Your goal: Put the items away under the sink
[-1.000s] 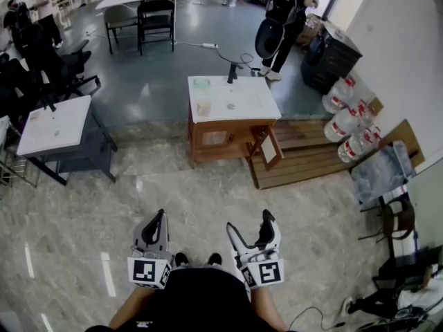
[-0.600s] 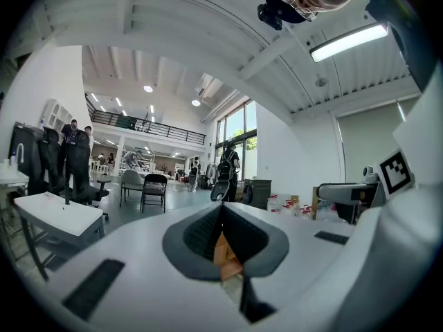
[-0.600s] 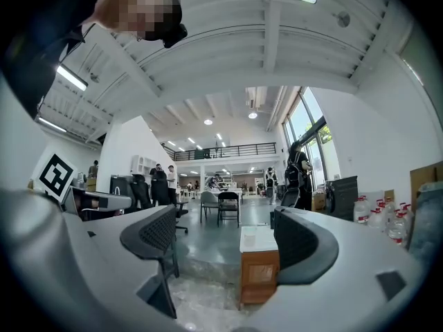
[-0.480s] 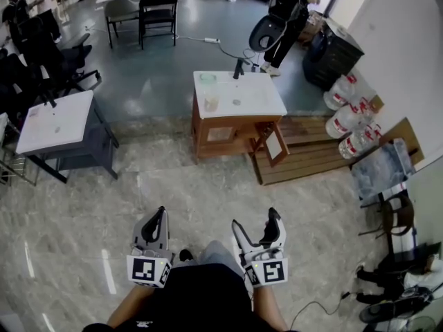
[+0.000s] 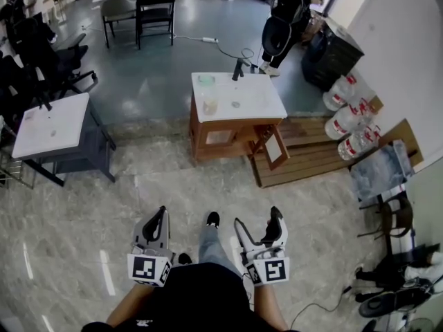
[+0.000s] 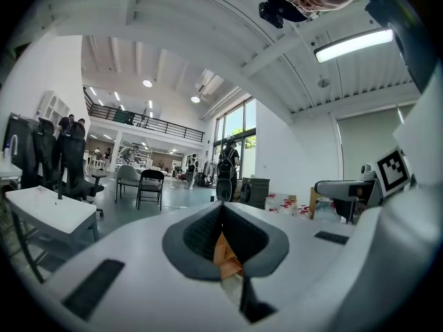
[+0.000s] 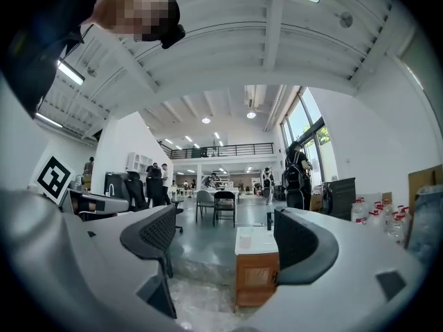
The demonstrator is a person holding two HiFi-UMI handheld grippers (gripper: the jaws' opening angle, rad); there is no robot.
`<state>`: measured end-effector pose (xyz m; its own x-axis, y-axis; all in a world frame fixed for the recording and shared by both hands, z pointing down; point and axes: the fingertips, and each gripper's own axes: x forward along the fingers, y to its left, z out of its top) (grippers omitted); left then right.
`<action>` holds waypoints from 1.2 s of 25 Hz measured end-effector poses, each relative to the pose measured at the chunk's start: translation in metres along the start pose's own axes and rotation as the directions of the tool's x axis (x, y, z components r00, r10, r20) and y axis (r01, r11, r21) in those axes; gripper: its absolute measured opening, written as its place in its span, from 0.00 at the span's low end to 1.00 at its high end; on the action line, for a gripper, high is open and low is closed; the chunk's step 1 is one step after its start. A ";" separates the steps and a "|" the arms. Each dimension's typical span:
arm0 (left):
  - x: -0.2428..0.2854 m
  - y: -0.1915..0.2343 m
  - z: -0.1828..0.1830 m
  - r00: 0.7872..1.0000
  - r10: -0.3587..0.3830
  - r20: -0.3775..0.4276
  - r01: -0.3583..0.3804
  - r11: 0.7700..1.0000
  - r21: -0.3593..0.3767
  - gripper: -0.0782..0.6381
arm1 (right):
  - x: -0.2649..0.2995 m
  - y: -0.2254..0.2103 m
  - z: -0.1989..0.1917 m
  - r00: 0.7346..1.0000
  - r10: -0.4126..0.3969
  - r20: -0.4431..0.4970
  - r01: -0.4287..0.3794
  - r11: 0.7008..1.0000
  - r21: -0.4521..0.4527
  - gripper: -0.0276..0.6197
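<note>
The sink cabinet [image 5: 220,135] stands several steps ahead in the head view, wooden with a white top [image 5: 246,102] and a black faucet [image 5: 237,68]. Its door [image 5: 275,148] hangs open at the right. A cup [image 5: 210,105] and a green item [image 5: 205,80] sit on the top. My left gripper [image 5: 160,218] is low at my waist, jaws shut with nothing held; a sliver of orange wood shows through its slit [image 6: 223,216]. My right gripper [image 5: 257,220] is beside it, open and empty. The cabinet [image 7: 256,275] shows between its jaws [image 7: 228,244].
A wooden pallet [image 5: 311,154] lies right of the cabinet, with large water bottles [image 5: 349,120] behind it. A white table [image 5: 48,123] stands at the left. A person with a backpack [image 5: 287,12] is beyond the sink by a black bin [image 5: 329,54]. A chair [image 5: 391,216] is at the right.
My foot has stepped forward on the marble floor between the grippers. The grippers keep the same pose and state. The person with the backpack has shifted a little.
</note>
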<state>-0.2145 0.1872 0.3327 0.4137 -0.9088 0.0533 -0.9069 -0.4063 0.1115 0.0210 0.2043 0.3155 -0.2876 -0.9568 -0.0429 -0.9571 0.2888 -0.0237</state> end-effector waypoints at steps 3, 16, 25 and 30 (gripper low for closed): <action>0.020 0.004 -0.004 1.000 0.009 -0.003 -0.009 1.000 0.004 0.12 | 0.019 -0.012 -0.008 1.000 -0.001 -0.007 0.001 1.000 0.008 0.72; 0.174 0.002 0.002 0.999 0.038 -0.036 -0.037 0.999 0.015 0.12 | 0.141 -0.102 -0.012 0.998 0.057 0.012 -0.057 0.998 0.023 0.72; 0.273 0.003 0.018 0.997 0.074 -0.029 -0.073 0.997 0.014 0.12 | 0.231 -0.146 -0.017 0.986 0.167 -0.026 -0.166 0.986 0.025 0.72; 0.295 0.021 0.011 0.992 0.122 -0.041 -0.123 0.992 -0.005 0.12 | 0.266 -0.154 -0.032 0.979 0.201 -0.009 -0.201 0.980 0.003 0.72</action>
<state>-0.1127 -0.0901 0.3394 0.3025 -0.9471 0.1068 -0.9504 -0.2913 0.1088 0.0905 -0.0956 0.3398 -0.4747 -0.8793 -0.0382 -0.8795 0.4756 -0.0176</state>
